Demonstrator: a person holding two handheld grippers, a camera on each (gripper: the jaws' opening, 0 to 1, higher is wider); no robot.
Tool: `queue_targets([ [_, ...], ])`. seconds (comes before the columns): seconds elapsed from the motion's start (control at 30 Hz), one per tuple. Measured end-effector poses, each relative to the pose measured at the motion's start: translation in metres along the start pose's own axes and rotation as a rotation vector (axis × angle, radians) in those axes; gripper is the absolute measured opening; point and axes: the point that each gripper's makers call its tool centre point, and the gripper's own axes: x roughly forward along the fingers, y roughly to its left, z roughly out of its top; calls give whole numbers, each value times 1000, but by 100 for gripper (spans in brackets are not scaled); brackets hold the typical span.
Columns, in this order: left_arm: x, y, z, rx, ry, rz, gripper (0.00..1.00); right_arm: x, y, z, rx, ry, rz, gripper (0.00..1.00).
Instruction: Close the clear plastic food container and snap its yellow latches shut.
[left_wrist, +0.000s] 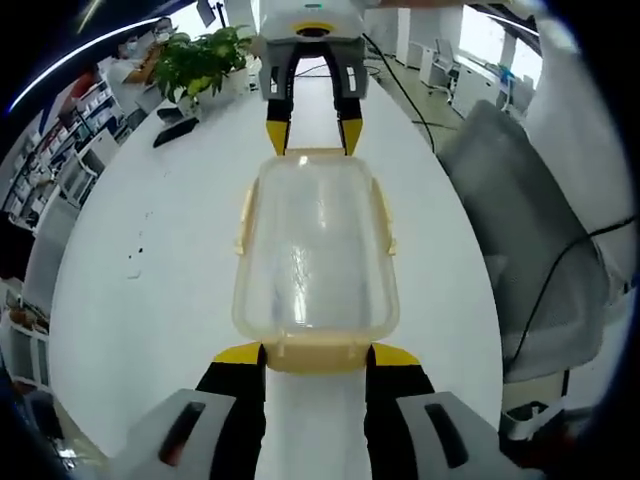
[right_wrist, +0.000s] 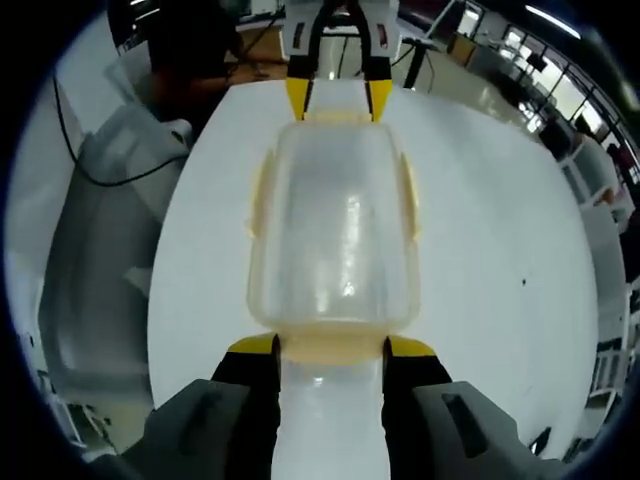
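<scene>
The clear plastic food container (left_wrist: 315, 250) lies on the white table (left_wrist: 150, 300) with its lid on. Pale yellow latches run along its long sides (left_wrist: 243, 218), and they look flared outward. My left gripper (left_wrist: 318, 354) is open, its yellow tips on either side of the near end latch (left_wrist: 318, 350). My right gripper (left_wrist: 315, 128) stands at the far end, open, its tips astride that end latch. In the right gripper view the container (right_wrist: 338, 225) lies lengthwise, with my right gripper (right_wrist: 332, 346) at its near end latch (right_wrist: 332, 348) and my left gripper (right_wrist: 338, 98) at the far end.
A potted plant (left_wrist: 200, 60) and a dark flat object (left_wrist: 175, 130) sit at the table's far left. A grey chair (left_wrist: 530, 250) with a black cable stands off the table's edge, and it is the same chair (right_wrist: 110, 230) in the right gripper view. Office desks lie beyond.
</scene>
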Motion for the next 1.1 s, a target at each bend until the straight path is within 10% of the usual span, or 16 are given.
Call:
queue_targets([
  [1.1,58,9,39,3,-36,2,32,2,-2,-66,23,62,28,36],
])
